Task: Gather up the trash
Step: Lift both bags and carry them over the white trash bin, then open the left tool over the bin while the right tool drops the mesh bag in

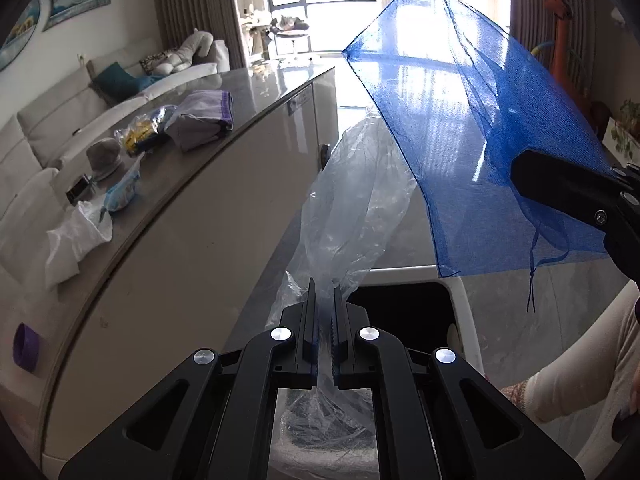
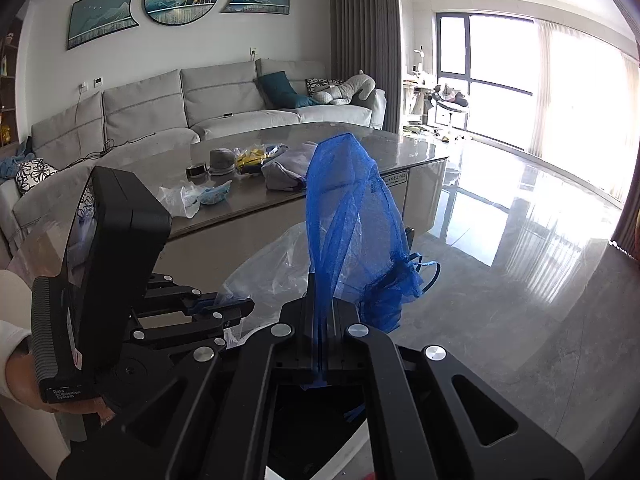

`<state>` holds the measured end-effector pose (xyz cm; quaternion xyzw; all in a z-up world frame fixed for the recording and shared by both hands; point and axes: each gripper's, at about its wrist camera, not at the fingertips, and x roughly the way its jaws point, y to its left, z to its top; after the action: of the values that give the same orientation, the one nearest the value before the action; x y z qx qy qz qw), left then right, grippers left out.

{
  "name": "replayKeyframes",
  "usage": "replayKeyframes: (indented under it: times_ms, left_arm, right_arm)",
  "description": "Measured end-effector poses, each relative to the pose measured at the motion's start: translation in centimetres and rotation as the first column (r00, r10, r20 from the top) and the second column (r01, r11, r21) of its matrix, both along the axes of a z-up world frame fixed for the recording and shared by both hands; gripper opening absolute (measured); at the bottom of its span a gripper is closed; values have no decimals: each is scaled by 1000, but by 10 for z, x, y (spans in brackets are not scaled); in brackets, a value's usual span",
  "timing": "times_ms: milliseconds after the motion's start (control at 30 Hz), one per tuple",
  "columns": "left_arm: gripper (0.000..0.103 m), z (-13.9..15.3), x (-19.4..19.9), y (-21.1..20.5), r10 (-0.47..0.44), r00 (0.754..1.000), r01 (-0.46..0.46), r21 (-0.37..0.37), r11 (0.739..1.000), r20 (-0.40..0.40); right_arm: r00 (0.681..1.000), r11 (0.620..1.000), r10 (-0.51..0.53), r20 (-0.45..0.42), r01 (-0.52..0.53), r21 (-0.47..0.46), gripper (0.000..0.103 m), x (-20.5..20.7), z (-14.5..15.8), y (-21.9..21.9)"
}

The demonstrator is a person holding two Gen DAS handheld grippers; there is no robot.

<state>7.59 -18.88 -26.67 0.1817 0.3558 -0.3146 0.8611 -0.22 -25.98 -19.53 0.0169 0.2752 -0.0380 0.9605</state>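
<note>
My left gripper (image 1: 324,292) is shut on a clear plastic bag (image 1: 352,200), held up in the air beside the table and above a white bin with a black opening (image 1: 404,308). My right gripper (image 2: 323,292) is shut on a blue mesh bag (image 2: 344,200), which stands up from the jaws; in the left wrist view the mesh bag (image 1: 460,120) hangs at the right with the right gripper's body (image 1: 580,196) behind it. In the right wrist view the left gripper (image 2: 224,308) sits at the left with the clear bag (image 2: 272,268).
A grey table (image 2: 360,140) holds more trash: a white plastic bag (image 1: 76,236), a blue wrapper (image 1: 122,190), a yellow packet (image 1: 140,136), a grey cap (image 1: 104,156), a folded grey cloth (image 1: 200,120). A sofa (image 2: 200,100) stands behind. Glossy floor (image 2: 520,260) lies to the right.
</note>
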Motion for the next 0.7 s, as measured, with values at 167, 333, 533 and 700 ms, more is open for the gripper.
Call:
replayKeyframes:
  times_ms: [167,333,533,700]
  left_arm:
    - [4,-24,5,-7,-11,996,14,38,999,-89]
    - [4,-54,2,-16,-35,984,54,102,993,-173]
    - [97,-64,4,-22,-7,987,36,179,983,-158]
    - [98,-59,-4,-22,-34,995,51,183,982,-94]
  right_arm:
    - [999,1000,-14,-34,14,7,1,2,-12,-10]
    - [998,999,-31,-52,32,24,1,1,-17,-19]
    - [997,1000,-22,-69,23,20,1,0,-22,-18]
    - [997,1000,-16,-79,18,19,1,3,-23,-18]
